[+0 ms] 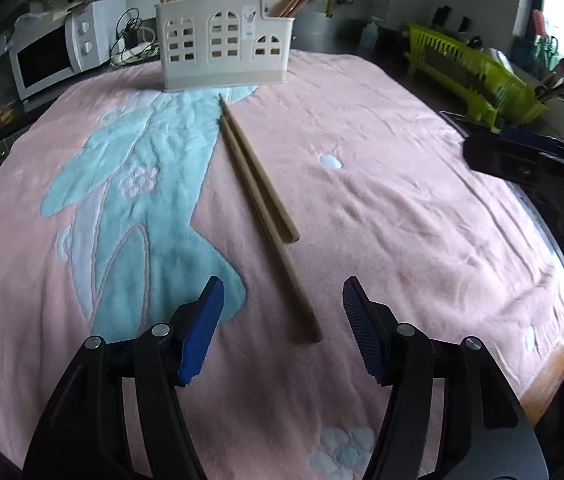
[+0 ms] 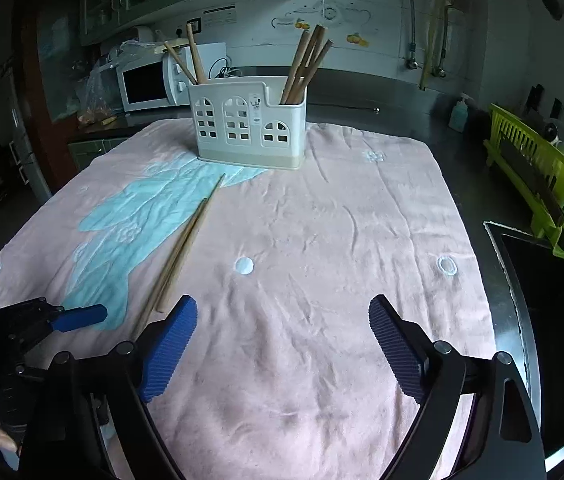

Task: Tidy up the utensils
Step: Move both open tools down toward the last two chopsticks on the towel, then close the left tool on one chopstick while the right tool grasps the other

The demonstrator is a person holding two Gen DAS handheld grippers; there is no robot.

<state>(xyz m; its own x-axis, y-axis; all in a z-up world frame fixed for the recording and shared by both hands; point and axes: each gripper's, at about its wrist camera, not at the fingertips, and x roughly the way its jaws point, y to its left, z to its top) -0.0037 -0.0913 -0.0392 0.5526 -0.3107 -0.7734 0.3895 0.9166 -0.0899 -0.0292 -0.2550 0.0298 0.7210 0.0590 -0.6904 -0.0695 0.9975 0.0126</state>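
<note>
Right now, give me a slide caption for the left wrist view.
Open left claw over two chopsticks on pink towel, white holder beyond.

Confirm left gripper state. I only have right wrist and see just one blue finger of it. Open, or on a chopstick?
Observer: The left gripper is open. Its pads touch nothing.
Operator: The longer chopstick's near end is hidden in my view. Where is it?
Observer: In the left wrist view, the longer chopstick ends on the pink towel between the two fingers, nearer the right-hand one.
Operator: And the other one?
Observer: The second chopstick lies against it. Its near end stops ahead of the fingertips, outside the jaws.
</note>
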